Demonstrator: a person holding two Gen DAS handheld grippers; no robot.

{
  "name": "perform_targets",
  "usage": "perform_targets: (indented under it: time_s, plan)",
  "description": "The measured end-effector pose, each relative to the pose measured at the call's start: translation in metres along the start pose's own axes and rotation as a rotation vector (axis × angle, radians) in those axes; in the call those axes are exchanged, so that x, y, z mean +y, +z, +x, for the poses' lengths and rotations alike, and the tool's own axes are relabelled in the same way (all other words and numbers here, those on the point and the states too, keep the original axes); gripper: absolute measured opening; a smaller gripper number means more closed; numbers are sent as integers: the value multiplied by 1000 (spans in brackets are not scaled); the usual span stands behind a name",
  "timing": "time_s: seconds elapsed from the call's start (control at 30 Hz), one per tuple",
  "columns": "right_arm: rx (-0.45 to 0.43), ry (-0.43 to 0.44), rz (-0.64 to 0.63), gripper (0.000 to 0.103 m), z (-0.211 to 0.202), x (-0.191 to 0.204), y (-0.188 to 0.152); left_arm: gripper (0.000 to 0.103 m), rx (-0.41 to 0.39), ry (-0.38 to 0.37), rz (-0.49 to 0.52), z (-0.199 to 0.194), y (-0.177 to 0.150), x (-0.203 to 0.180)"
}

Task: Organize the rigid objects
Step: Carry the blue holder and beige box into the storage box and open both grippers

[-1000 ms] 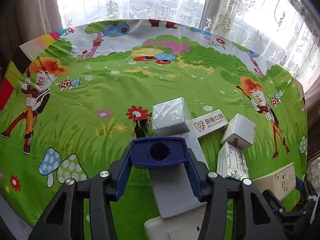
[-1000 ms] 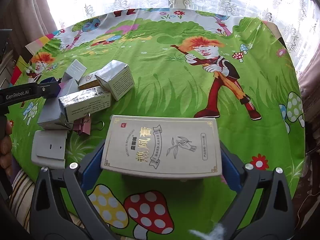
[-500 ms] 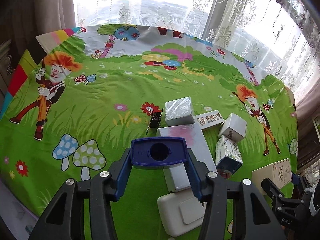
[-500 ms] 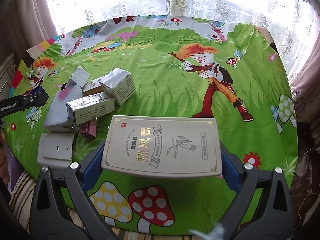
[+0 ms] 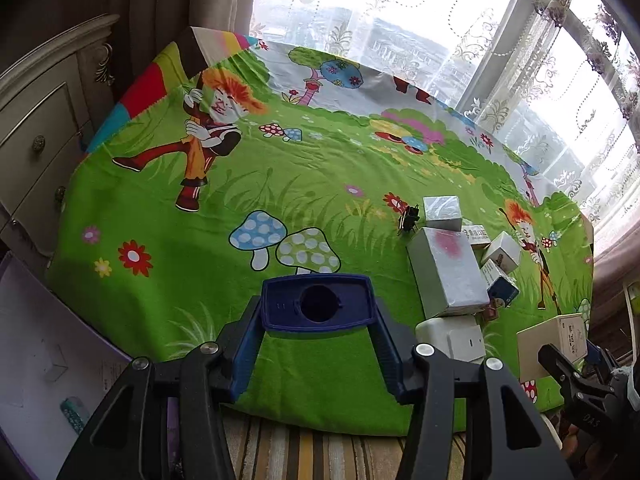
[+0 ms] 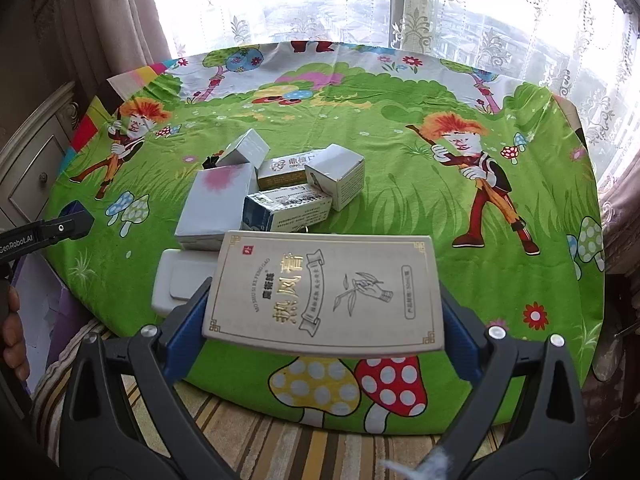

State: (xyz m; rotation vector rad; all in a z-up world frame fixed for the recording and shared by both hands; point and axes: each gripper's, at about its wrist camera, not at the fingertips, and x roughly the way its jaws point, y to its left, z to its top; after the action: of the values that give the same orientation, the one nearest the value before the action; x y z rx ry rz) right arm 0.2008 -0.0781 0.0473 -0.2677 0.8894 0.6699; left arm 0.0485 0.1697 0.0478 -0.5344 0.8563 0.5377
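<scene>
While both of my grippers are loaded, this is how I read the scene:
Left gripper (image 5: 318,308): clamped on a blue plastic piece (image 5: 318,304), held off the table edge.
Right gripper (image 6: 324,312): clamped across a flat beige carton (image 6: 324,292), lifted over the near edge.
Progress: early, I judge; the silver box (image 6: 218,204), white adapter (image 6: 180,280) and small cartons (image 6: 336,172) lie jumbled on the green cloth (image 6: 400,200).
Containers: purple box (image 5: 36,356) at my left, nearly bare inside; one small teal item (image 5: 74,410) shows.
</scene>
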Motion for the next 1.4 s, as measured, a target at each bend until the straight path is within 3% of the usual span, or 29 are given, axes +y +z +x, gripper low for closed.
perform_targets:
  time_s: [0.43, 0.87, 1.1, 1.4]
  plan:
    - [4, 115, -178, 100, -18, 108, 1, 52, -36, 75, -193, -39, -28, 119]
    - [94, 321, -420, 100, -20, 250, -21, 52, -34, 180, -414, -62, -81, 242]
    - [153, 403, -575, 100, -19, 324, -53, 52, -40, 208, -484, -72, -102, 278]
    - [230, 510, -742, 101, -18, 382, -98, 53, -30, 215, -561, -72, -120, 303]
